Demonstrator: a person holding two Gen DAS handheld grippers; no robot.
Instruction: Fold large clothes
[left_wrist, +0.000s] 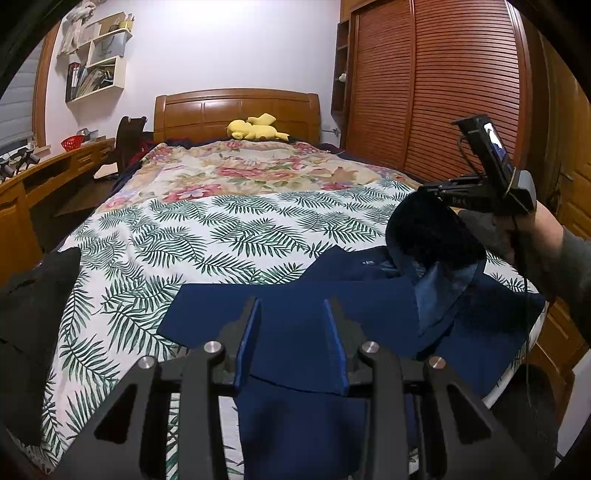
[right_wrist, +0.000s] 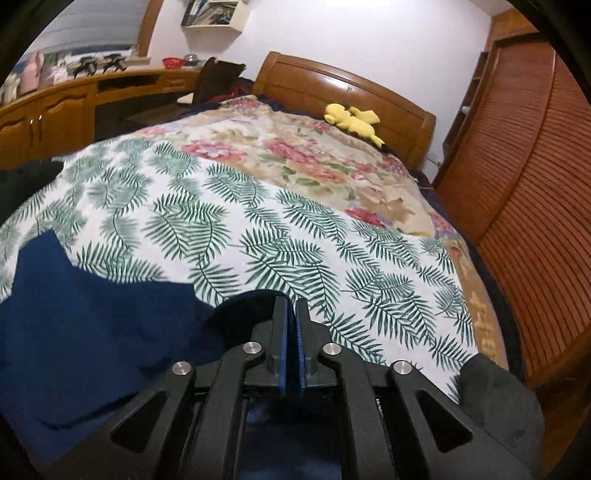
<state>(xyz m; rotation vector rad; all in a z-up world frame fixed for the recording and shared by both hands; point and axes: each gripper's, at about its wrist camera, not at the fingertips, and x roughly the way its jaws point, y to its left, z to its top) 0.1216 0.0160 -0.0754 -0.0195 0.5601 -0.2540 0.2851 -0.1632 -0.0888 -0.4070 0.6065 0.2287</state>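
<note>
A navy blue garment (left_wrist: 295, 314) lies spread on the near end of the bed, over the palm-leaf sheet (left_wrist: 221, 229). My left gripper (left_wrist: 291, 306) is open just above the garment, with nothing between its fingers. My right gripper (left_wrist: 424, 192) is at the right in the left wrist view, shut on a fold of the garment and lifting it off the bed, so its lighter blue lining (left_wrist: 439, 291) hangs down. In the right wrist view the right gripper (right_wrist: 291, 306) has its jaws nearly together on dark cloth, with the garment (right_wrist: 92, 317) lying to its left.
A floral quilt (left_wrist: 251, 166) covers the far half of the bed. A yellow plush toy (left_wrist: 255, 127) lies by the wooden headboard (left_wrist: 236, 110). A dark garment (left_wrist: 33, 314) lies at the bed's left edge. A slatted wardrobe (left_wrist: 443, 85) stands right, a wooden desk (left_wrist: 55, 166) left.
</note>
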